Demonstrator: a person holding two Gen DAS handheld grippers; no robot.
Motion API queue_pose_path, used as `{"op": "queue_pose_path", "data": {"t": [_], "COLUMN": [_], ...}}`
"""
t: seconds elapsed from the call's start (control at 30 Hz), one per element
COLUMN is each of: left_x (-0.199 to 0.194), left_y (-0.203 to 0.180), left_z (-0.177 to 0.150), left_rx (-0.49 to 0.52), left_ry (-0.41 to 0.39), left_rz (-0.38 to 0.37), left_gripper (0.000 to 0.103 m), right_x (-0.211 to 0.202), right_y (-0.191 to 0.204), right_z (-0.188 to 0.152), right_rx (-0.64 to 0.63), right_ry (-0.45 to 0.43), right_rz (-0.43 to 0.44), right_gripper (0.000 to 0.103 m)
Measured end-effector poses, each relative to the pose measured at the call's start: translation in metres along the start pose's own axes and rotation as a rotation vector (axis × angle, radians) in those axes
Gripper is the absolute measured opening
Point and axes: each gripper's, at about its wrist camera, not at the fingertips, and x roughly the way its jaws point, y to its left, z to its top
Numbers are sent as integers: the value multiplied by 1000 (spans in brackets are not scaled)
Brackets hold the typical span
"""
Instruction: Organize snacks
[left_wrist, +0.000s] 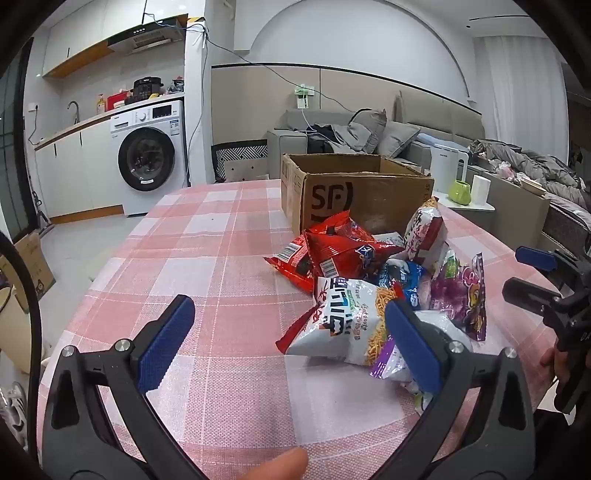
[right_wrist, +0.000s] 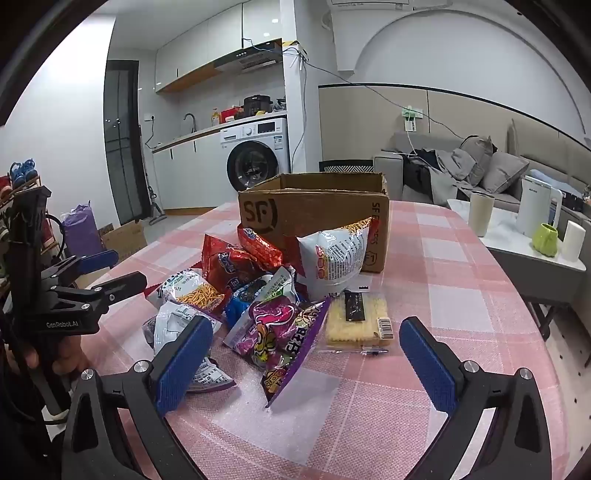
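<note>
We hold both tools short of the heap, angled down at it, so that each camera takes in the whole job before we commit. Our left gripper (left_wrist: 290, 334) fills the lower part of the left wrist view with its jaws spread wide and nothing between them, though its right pad overlaps the white noodle-stick bag (left_wrist: 347, 321) at lower centre. Our right gripper (right_wrist: 306, 360), at the bottom of the right wrist view, is equally wide and empty, framing the purple candy bag (right_wrist: 295, 347) that stands tilted on its edge. The snacks lie in a loose pile on the pink checked tablecloth (left_wrist: 207, 258), heaped just in front of the open cardboard box (right_wrist: 314, 206) in mid-frame, some leaning on its front wall; we judge the box is their destination. A flat yellow cracker pack (right_wrist: 356, 323) lies alone at the pile's right edge, probably the easiest first pick. Nothing seems packed yet, though we cannot see inside the box.
</note>
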Motion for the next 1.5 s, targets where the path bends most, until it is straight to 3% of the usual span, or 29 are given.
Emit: {"op": "queue_pose_path", "data": {"t": [0.47,0.9,1.5], "left_x": [-2,7,13], "left_y": [-6,0,-3], "left_z": [1,2,3], "left_rx": [21,1,11], "left_ry": [-6,17,39], "left_rz": [-1,-49,-46], "left_gripper": [103,103,103], "right_x": [-2,-1,4], "right_y": [1,2,0], "right_z": [-1,0,2], "right_rx": [-1,9,14], "right_ry": [2,1,10], "right_rz": [-19,-54,-40], "right_gripper": [103,103,103]}}
